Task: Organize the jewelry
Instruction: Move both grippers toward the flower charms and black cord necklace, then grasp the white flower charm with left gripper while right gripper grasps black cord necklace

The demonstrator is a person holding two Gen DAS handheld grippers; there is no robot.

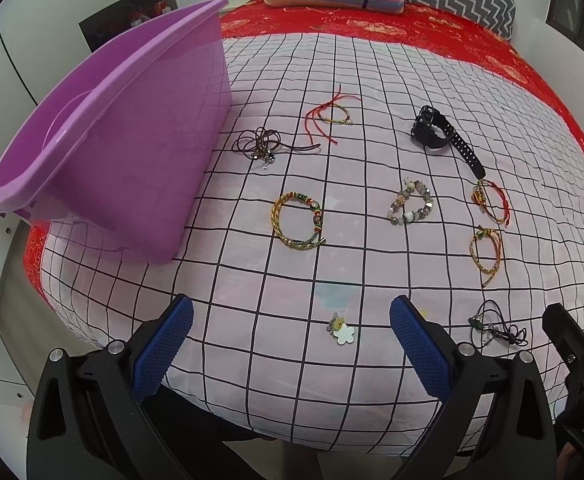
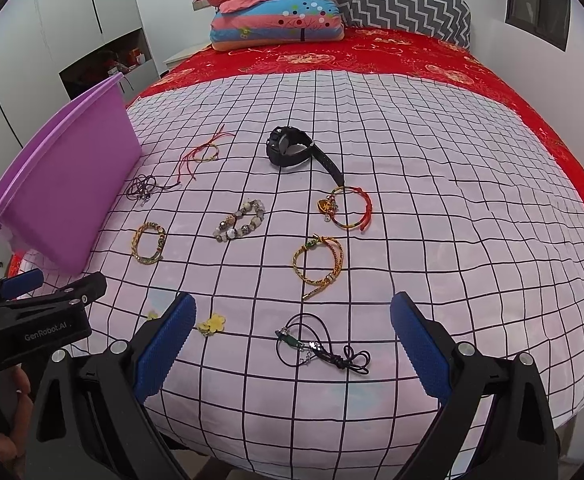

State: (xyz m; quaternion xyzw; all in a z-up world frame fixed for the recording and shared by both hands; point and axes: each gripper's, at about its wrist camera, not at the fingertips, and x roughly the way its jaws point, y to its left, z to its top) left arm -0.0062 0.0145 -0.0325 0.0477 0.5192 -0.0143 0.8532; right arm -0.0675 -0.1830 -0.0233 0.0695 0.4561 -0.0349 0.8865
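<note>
While both grippers hang released near the bed's edge, left gripper and right gripper hold nothing; jewelry lies scattered, tub far left. I'd take the black cord first.

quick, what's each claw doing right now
Left claw: open, holding nothing, above the flower charm.
Right claw: open, holding nothing, above the black cord.

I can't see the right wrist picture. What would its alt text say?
Open right gripper hovers above a black cord necklace on a grid-patterned sheet. Further off lie bracelets, a black watch and a purple tub; the left gripper shows at the left edge.
</note>
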